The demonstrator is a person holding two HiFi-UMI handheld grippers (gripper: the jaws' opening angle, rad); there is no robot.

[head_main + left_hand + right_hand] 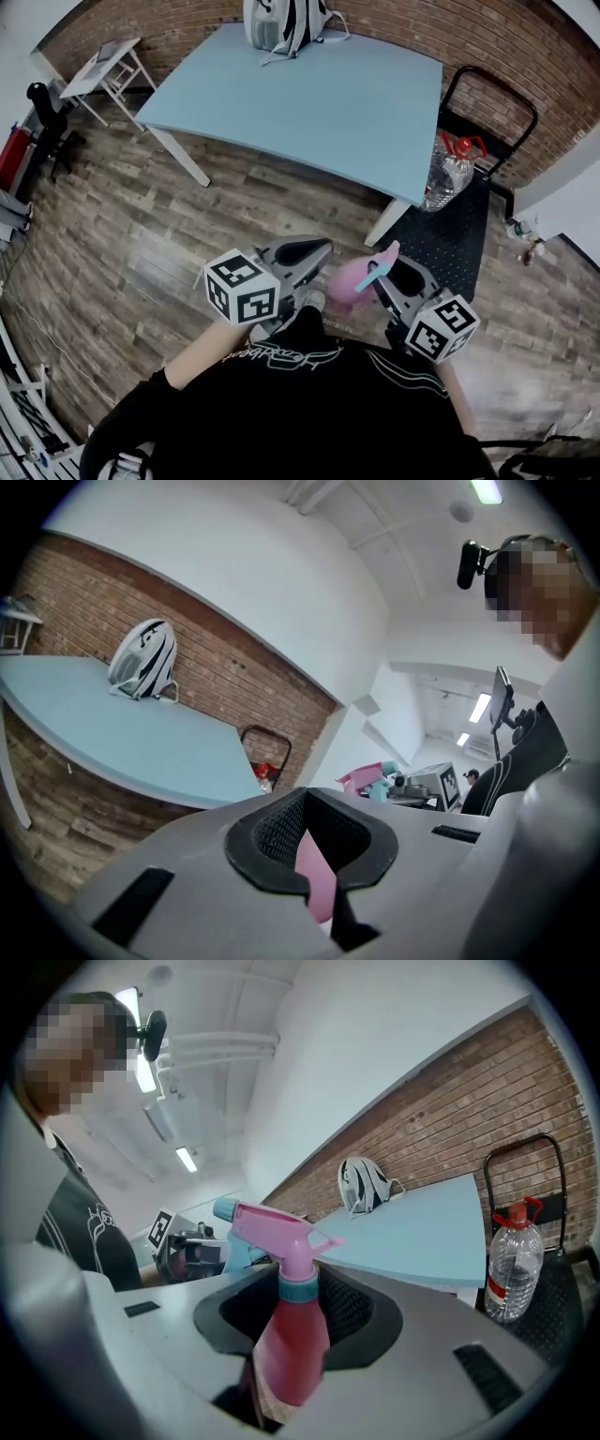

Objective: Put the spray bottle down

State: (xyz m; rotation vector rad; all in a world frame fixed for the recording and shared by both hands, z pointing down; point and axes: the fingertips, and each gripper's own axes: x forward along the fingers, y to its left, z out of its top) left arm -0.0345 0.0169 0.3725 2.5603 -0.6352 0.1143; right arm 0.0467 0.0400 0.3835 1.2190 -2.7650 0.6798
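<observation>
Now, the spray bottle (292,1330) is held up off the floor, clamped by its red-pink body between the jaws of the right gripper (302,1309). Its pink head and teal collar are seen standing clear above the black pads. The teal nozzle is turned toward the left gripper's side, and the bottle is leaned a little off upright.

Over on the left gripper (314,841), the jaws are drawn close together. A thin pink strip (314,878) is pinched in the slit between them; what that strip is cannot be told.

From the head view, both grippers are carried close in front of the person's black shirt (309,403), above the wooden floor (141,234). The bottle is seen between them, and the two marker cubes (242,286) are turned up toward the camera.

The light blue table (309,103) is set ahead, well apart from both grippers. A grey-and-white backpack (281,23) is stood upright at its far edge, close to the brick wall (525,56).

Just beside the table's right corner, a clear water bottle (511,1265) with a red cap is stood on a black cart (450,244) with a looped black handle. A small white folding table (108,66) is placed off the big table's left end.
</observation>
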